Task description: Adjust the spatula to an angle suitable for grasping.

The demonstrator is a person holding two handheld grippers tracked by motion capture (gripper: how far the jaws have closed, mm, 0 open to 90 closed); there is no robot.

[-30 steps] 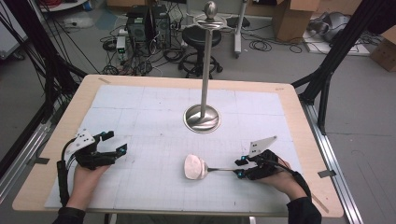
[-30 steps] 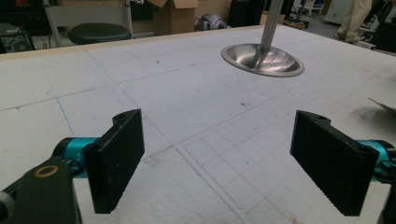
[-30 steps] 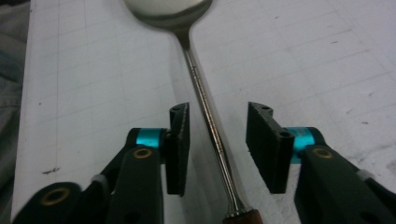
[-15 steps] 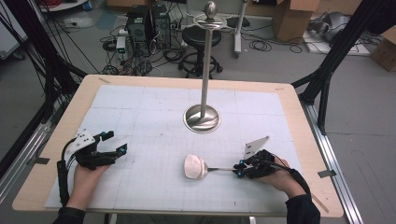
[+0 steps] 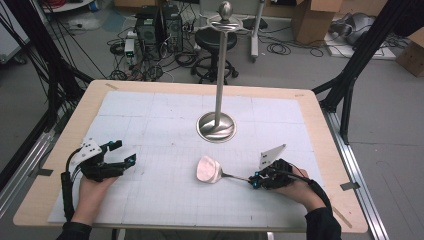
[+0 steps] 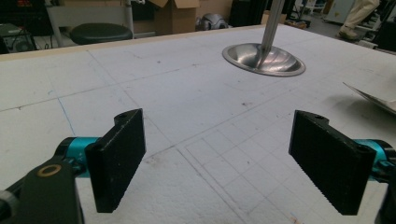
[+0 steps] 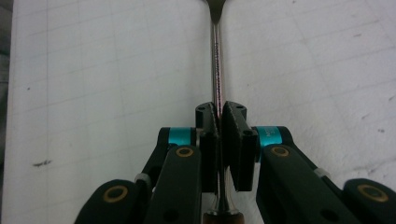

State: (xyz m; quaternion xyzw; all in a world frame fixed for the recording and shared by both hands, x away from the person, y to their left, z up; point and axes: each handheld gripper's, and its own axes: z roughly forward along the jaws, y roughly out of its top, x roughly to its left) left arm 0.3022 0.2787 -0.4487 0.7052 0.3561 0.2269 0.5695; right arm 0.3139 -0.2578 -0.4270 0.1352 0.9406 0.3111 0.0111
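Note:
A metal spatula (image 5: pixel 209 169) lies on the white gridded mat, its broad head toward the table's middle and its thin handle (image 7: pixel 215 60) running to the right. My right gripper (image 5: pixel 254 181) sits low at the front right and is shut on that handle. In the right gripper view its jaws (image 7: pixel 219 112) have just been closing and the pads now press the rod from both sides. At the front left my left gripper (image 5: pixel 126 151) rests in a hand, jaws open and nothing between them (image 6: pixel 219 158). The spatula head's edge (image 6: pixel 373 98) shows far right in that view.
A tall steel pole stands on a round dished base (image 5: pixel 216 126) at the table's middle, behind the spatula; the base (image 6: pixel 264 58) also appears ahead of the left gripper. The wooden table rim (image 5: pixel 330 145) borders the mat. Chairs, boxes and cables lie on the floor beyond.
The right gripper's jaws have drawn together on the spatula handle. The spatula, the left gripper and both hands have stayed where they were.

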